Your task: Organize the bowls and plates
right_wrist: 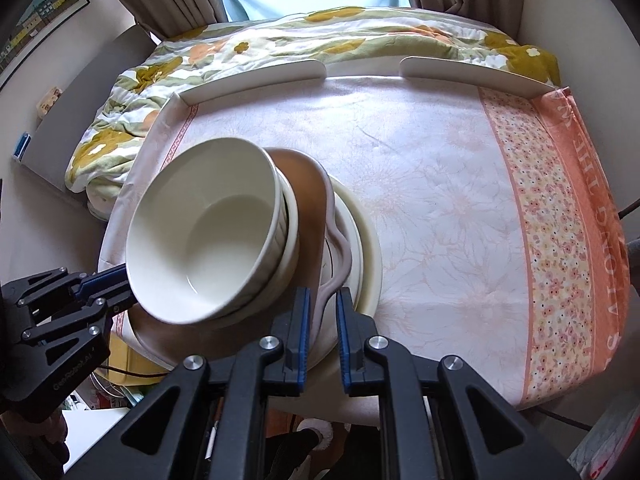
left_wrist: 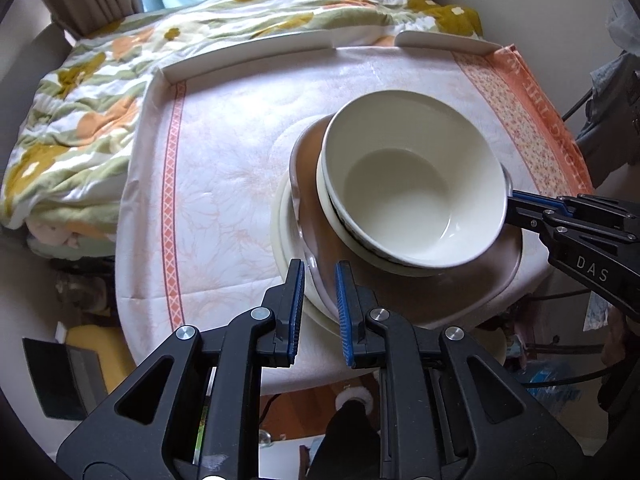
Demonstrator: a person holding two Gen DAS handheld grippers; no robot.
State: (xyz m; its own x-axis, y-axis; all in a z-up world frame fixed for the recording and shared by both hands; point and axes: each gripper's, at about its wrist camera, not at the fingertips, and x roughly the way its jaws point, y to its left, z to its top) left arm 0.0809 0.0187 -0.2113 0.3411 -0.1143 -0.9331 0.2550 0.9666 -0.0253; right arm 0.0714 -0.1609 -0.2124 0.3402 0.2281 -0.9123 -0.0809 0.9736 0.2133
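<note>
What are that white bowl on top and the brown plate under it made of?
White bowl: looks like glazed ceramic, since its smooth inside catches soft glare. Brown plate: probably matte stoneware or plastic, with a dull surface and a thick wavy rim; the pictures cannot settle which.

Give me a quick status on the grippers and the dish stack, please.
Left hand-held gripper shut on stack's rim. Right hand-held gripper shut on opposite rim. Bowls nested on brown plate, cream plate beneath. Cloth around it bare.

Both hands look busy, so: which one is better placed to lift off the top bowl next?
Probably right: its tongs pinch only the brown plate's rim; left tongs clamp the cream plate under everything.
</note>
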